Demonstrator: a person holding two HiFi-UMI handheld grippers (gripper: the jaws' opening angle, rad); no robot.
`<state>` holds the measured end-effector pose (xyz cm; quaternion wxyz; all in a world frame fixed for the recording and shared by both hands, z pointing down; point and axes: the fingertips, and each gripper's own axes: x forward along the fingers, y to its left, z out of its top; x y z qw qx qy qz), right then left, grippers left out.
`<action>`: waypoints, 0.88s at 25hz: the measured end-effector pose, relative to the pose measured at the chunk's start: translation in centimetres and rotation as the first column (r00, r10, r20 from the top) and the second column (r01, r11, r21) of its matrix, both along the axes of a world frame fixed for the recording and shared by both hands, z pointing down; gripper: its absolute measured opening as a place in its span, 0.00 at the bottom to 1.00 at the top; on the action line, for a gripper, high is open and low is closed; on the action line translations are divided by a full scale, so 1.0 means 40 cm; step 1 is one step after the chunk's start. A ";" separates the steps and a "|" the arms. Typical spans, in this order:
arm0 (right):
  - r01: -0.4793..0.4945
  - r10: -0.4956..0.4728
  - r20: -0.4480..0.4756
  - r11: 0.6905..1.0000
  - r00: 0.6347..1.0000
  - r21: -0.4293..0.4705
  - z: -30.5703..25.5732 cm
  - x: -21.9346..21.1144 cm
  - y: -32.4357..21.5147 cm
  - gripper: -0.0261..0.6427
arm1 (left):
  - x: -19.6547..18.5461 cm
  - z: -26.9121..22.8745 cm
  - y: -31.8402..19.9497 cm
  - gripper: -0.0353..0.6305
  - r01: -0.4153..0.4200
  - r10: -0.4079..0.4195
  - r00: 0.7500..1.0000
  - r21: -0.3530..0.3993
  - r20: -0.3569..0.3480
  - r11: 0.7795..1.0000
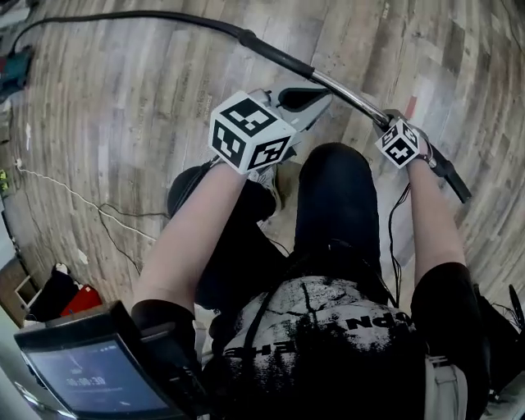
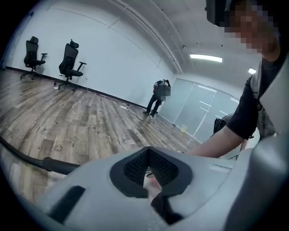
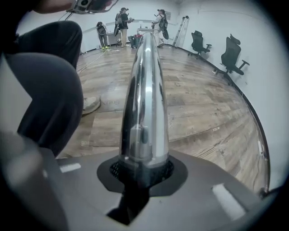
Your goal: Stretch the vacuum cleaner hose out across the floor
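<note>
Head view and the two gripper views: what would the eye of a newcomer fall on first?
The chrome tube fills the middle of the right gripper view, clamped in the right gripper. In the head view the black hose curves across the wooden floor at the top and leads to that tube. The left gripper, seen in its own view, is shut and empty.

Hose (image 1: 131, 15) lies on floor (image 1: 123, 107), left of the tube (image 1: 344, 89)

A bare open office: swivel chairs (image 2: 70, 63), glass partition walls (image 2: 198, 108), wood-plank floor (image 2: 67, 117).
</note>
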<state>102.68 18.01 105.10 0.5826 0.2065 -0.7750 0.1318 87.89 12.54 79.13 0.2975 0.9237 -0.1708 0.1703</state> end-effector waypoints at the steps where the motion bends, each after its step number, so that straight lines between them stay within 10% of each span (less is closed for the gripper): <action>1: -0.006 0.006 0.004 1.000 1.000 0.000 0.053 0.010 0.003 0.14 | -0.001 0.015 -0.002 0.05 0.006 -0.006 1.000 0.000 -0.004 1.000; 17: -0.033 0.020 -0.116 0.993 0.993 -0.113 0.401 0.156 0.075 0.16 | -0.047 0.166 0.141 0.05 0.152 -0.150 0.985 -0.021 0.091 0.988; 22: -0.117 0.089 -0.093 0.927 0.992 -0.356 0.430 0.122 0.160 0.30 | -0.056 0.180 0.150 0.05 0.152 -0.148 0.985 -0.034 0.088 0.988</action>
